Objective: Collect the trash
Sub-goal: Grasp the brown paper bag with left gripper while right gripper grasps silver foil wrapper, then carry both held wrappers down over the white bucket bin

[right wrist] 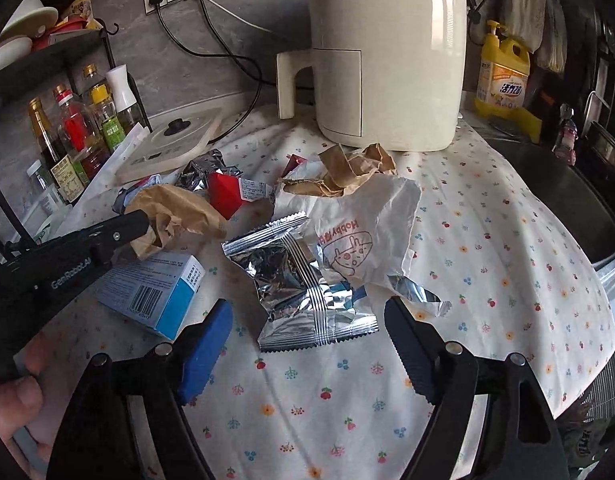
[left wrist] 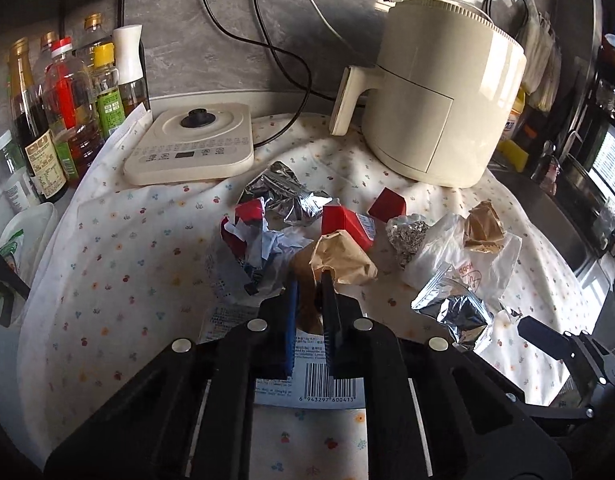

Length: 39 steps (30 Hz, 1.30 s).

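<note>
Between right tongs (right wrist: 307,320): foil wrapper (right wrist: 303,276).

A big cream air fryer (right wrist: 391,56) stands at the back of the flowery cloth (right wrist: 487,248). A flat cooker (left wrist: 191,144) sits to its left. Bottles (left wrist: 67,108) stand beside the cooker. A yellow soap bottle (right wrist: 502,76) is right of the fryer. Black cords (left wrist: 275,52) hang down the grey wall.
</note>
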Each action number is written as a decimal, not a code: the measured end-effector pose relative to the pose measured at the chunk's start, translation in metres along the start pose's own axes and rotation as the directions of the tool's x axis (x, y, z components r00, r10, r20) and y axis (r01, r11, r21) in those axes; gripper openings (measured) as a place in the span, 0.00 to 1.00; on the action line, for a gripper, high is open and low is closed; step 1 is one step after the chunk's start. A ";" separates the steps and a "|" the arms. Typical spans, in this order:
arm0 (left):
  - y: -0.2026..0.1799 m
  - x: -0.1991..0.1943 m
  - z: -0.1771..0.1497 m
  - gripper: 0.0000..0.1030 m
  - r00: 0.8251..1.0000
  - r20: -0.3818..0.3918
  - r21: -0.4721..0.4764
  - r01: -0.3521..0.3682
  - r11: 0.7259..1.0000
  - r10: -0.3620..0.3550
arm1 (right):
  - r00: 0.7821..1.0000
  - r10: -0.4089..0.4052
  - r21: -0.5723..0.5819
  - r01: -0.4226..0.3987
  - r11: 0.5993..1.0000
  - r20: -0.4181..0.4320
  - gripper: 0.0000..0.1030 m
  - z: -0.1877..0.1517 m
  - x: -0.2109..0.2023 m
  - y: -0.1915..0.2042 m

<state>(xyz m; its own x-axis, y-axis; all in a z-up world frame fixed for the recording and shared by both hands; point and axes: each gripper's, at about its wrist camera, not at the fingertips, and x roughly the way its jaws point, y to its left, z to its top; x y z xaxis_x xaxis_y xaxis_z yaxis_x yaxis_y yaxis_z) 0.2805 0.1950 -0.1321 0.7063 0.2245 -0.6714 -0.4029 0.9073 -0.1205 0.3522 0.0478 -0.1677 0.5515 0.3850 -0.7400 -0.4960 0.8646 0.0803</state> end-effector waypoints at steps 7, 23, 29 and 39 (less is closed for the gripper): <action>0.008 -0.004 0.003 0.11 1.000 0.014 -0.011 -0.007 1.000 0.007 | 0.999 0.015 0.031 -0.014 0.999 -0.049 0.41 0.001 0.024 -0.004; -0.015 -0.039 -0.004 0.11 0.997 0.068 0.023 0.019 1.000 -0.021 | 0.998 0.001 0.086 -0.007 0.996 0.065 0.33 -0.017 -0.045 -0.017; -0.035 -0.062 -0.014 0.11 0.996 0.076 0.065 0.040 0.997 -0.045 | 0.995 -0.031 0.121 0.019 0.992 0.093 0.33 -0.034 -0.078 -0.027; -0.086 -0.100 -0.042 0.11 0.990 0.060 0.185 0.113 0.976 -0.126 | 0.982 -0.135 0.219 0.104 0.970 0.131 0.33 -0.075 -0.148 -0.064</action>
<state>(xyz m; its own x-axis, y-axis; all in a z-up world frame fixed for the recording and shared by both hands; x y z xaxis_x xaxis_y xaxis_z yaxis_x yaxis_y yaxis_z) 0.2195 0.0799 -0.0853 0.7849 0.1298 -0.6058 -0.2060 0.9769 -0.0576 0.2519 -0.0888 -0.1130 0.6964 0.3039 -0.6502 -0.2773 0.9495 0.1468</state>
